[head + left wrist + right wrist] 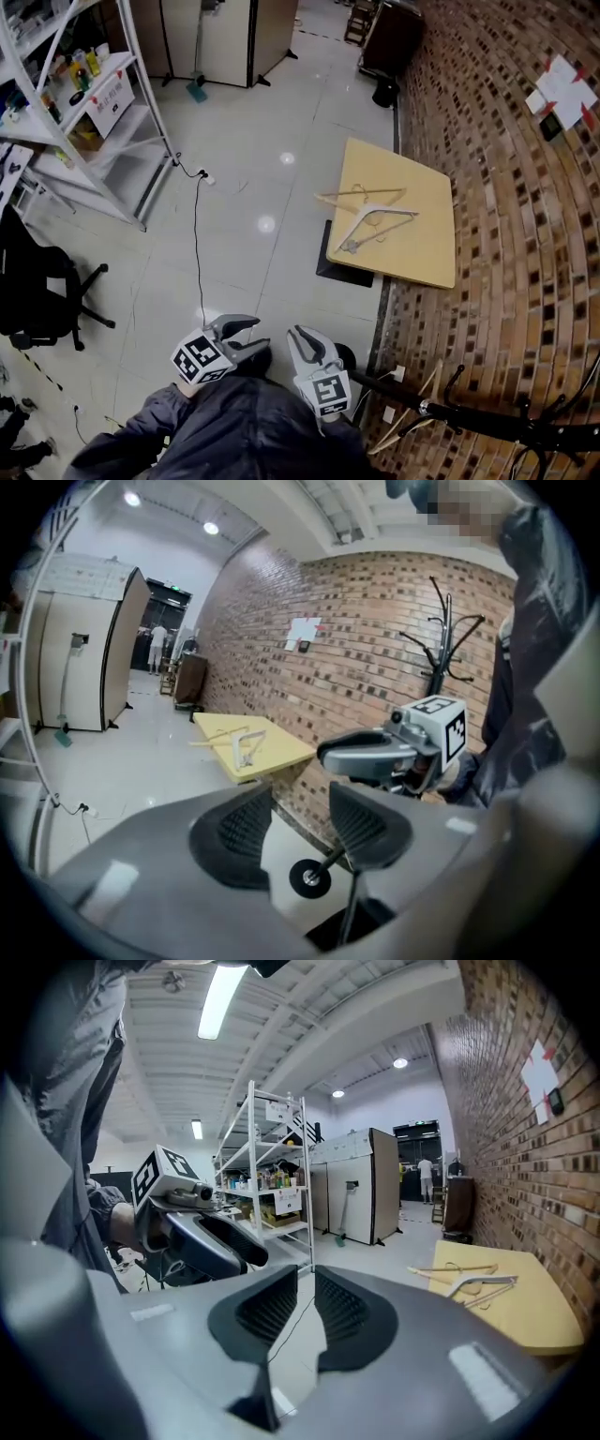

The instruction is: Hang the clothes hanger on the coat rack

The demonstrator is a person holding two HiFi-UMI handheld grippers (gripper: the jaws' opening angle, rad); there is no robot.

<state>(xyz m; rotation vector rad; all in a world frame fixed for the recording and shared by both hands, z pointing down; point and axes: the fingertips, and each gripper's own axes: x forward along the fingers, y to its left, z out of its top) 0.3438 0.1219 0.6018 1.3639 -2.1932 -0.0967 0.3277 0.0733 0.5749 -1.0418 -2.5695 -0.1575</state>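
Observation:
Two clothes hangers lie on a low yellow table (427, 258) by the brick wall: a wooden hanger (361, 195) and a white hanger (375, 223) just nearer to me. They also show far off as the white hanger (246, 747) and the wooden hanger (459, 1268). The black coat rack (487, 417) stands at my lower right, with the coat rack's hooks (445, 639) against the wall. My left gripper (246, 333) (300, 808) stands narrowly open and empty. My right gripper (298, 337) (307, 1283) is shut on nothing. Both are held close to my body, far from the hangers.
White shelving (94, 112) with boxes and bottles fills the left, with a black office chair (37, 281) below it. A cable (197, 244) trails over the tiled floor. A beige cabinet (216, 37) stands at the back. A dark mat (342, 267) lies under the table.

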